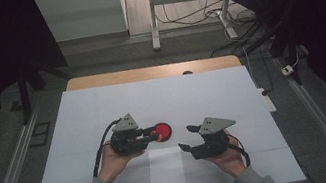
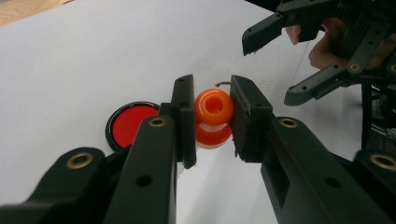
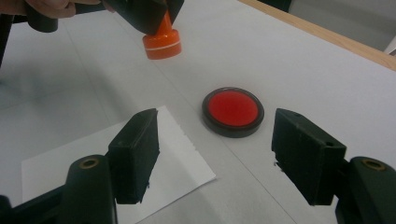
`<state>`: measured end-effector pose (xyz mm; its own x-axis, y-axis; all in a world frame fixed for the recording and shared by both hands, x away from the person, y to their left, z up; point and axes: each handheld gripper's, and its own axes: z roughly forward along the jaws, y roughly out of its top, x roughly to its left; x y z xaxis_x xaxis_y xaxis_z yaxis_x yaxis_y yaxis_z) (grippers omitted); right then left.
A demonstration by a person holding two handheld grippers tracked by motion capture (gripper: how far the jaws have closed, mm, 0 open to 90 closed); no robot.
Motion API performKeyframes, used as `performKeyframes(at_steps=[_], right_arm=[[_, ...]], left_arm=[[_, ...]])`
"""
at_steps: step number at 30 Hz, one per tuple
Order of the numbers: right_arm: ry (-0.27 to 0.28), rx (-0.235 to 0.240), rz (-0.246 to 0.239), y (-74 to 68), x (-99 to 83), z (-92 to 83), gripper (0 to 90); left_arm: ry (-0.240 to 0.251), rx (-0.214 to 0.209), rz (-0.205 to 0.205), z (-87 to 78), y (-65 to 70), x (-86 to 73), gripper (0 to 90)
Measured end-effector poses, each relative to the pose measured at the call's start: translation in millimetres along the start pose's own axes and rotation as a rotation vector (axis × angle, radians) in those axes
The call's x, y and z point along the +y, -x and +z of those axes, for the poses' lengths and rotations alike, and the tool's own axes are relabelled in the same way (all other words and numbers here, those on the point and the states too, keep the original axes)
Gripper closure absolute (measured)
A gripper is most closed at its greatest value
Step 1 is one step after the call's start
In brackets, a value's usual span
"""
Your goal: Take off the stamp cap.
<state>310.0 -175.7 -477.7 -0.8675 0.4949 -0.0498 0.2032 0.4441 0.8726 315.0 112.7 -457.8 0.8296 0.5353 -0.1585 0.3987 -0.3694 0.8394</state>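
Above the white tabletop (image 1: 103, 107), the left gripper (image 2: 212, 116) is clenched on an orange stamp (image 2: 214, 117), its handle clamped between the fingers (image 2: 186, 119) so the printing face points down, raised just beside the round red ink pad (image 3: 233, 111). This hold likely keeps the stamp upright for inking. The right gripper (image 3: 215, 154) has its fingers released and empty, facing the pad, above a white paper sheet (image 1: 166, 171) laid near the person, apparently ready to take the print

Glossy orange plastic stamp (image 2: 214, 116), matt black plastic jaws, smooth white paper sheet (image 3: 93, 154), glossy red round ink pad (image 3: 233, 111).
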Motion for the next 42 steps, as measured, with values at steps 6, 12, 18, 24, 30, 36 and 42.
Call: performKeyframes(at_steps=[6, 12, 18, 24, 30, 36, 42], right_arm=[[-0.016, 0.014, -0.02, -2.5, 0.6, 5.3, 31.4], [-0.017, 0.026, -0.028, -5.5, 1.6, 9.6, 31.4], [-0.018, 0.037, -0.036, -9.1, 3.6, 14.0, 31.5], [-0.031, 0.045, -0.042, -12.5, 4.1, 20.6, 31.5], [-0.023, 0.049, -0.045, -15.8, 7.0, 27.7, 31.7], [-0.022, 0.053, -0.051, -18.4, 9.3, 34.1, 32.5], [-0.024, 0.05, -0.054, -20.8, 10.6, 39.9, 33.8]], left_arm=[[0.001, 0.004, 0.0, 0.1, -0.9, 0.5, 72.4], [-0.002, 0.004, 0.003, 0.2, -0.4, 0.2, 72.4], [-0.012, -0.002, 0.004, 4.2, 0.1, -0.2, 72.4], [-0.022, -0.007, 0.006, 8.0, 1.1, -0.6, 72.4], [-0.024, -0.013, 0.009, 9.2, 2.1, -0.4, 72.4], [-0.026, -0.015, 0.01, 9.8, 2.5, -0.4, 72.4], [-0.03, -0.017, 0.013, 11.3, 3.2, -0.3, 72.4]])
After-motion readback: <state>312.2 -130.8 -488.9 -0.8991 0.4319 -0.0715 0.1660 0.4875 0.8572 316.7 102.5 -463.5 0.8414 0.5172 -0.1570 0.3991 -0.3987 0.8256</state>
